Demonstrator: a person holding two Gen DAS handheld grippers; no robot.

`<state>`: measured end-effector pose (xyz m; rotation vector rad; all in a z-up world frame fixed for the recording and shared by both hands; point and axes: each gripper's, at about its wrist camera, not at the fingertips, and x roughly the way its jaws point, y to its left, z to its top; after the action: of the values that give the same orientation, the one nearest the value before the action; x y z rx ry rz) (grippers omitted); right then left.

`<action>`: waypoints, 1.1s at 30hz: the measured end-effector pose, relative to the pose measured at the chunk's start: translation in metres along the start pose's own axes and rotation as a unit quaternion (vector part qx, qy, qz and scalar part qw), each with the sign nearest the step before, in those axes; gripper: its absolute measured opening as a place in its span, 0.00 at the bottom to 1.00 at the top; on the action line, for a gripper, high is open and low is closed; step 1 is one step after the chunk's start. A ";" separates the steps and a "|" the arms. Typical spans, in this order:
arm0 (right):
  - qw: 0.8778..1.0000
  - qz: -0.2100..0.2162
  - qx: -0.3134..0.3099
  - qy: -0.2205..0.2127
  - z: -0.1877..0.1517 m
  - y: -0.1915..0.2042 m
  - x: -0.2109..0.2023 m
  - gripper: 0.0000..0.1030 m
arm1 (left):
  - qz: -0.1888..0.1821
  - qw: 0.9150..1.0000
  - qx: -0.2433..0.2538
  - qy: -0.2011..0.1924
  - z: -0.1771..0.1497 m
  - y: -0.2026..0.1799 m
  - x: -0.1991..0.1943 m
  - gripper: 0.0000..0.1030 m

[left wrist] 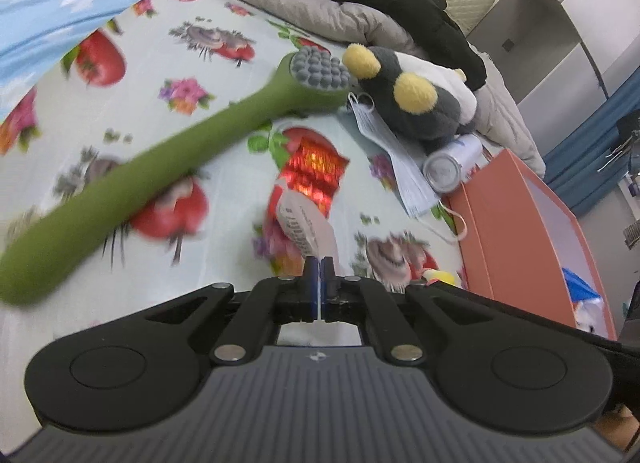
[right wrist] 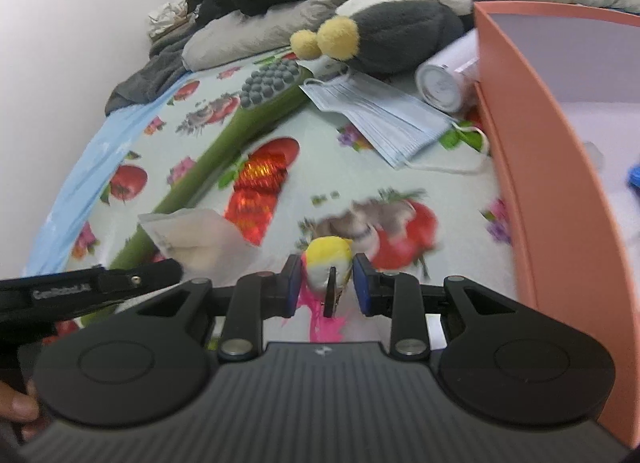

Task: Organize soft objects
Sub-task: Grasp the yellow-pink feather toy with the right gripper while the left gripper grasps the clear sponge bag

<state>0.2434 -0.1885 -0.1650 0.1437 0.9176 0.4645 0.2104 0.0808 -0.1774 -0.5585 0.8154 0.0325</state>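
Left gripper pinches white tag; right gripper clamps yellow plush beside box

Plush toy at back of bed, can right of it against box, mask in front, massage stick running left, tagged packet beside it

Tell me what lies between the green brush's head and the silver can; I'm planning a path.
A blue face mask lies flat between the brush's head and the silver can, clearest in the right wrist view.
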 end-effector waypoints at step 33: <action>0.999 -0.039 -0.030 0.007 -0.079 -0.003 -0.052 0.31 | 0.043 0.967 0.244 0.060 -0.077 -0.042 -0.025 0.82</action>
<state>0.1552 -0.2202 -0.1759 0.0505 0.9180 0.4195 0.1505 0.0119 -0.1833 -0.0597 0.9259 -0.1215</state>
